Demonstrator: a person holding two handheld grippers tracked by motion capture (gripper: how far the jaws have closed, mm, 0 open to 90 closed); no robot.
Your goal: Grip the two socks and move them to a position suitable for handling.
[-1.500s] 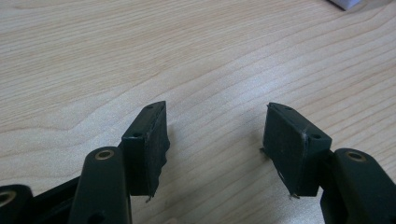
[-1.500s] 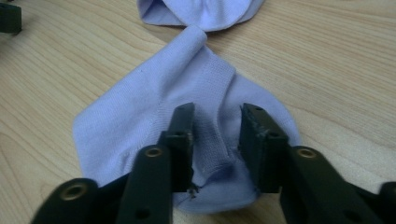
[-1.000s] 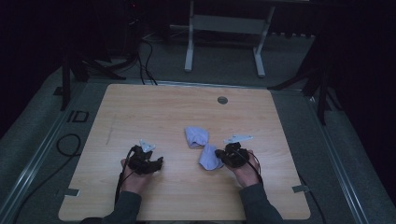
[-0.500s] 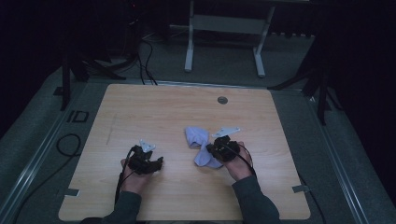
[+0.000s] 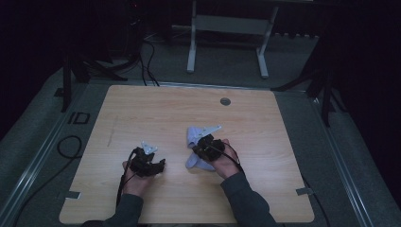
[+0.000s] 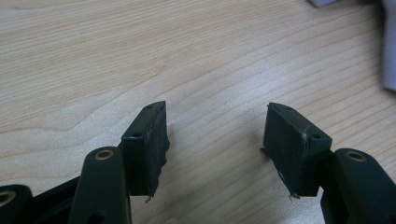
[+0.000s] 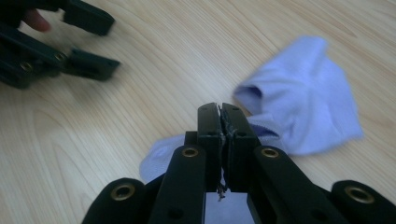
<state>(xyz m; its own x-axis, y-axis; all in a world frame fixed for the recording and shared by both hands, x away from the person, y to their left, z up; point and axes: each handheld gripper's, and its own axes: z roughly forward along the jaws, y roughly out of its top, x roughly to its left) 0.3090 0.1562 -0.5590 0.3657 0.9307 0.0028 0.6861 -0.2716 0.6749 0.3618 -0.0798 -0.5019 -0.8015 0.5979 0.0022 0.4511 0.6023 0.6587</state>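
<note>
Two pale lilac socks lie at the middle of the wooden table (image 5: pixel 142 109). One sock (image 5: pixel 193 134) (image 7: pixel 303 102) rests crumpled just beyond my right gripper (image 5: pixel 199 144) (image 7: pixel 220 112). The other sock (image 5: pixel 195 163) (image 7: pixel 156 163) hangs under that gripper's jaws, which are pressed shut on its edge. My left gripper (image 5: pixel 158 165) (image 6: pixel 215 135) stands open low over bare wood to the left, nothing between its pads. It also shows blurred in the right gripper view (image 7: pixel 100 44).
A round grey grommet (image 5: pixel 225 101) sits near the table's far edge. A sock's edge (image 6: pixel 390 46) shows at the right border of the left gripper view. Dark floor, cables and a metal stand lie beyond the table.
My right gripper has moved left and a little forward, and the lower sock has slid left with it. The left gripper has stayed in place.
</note>
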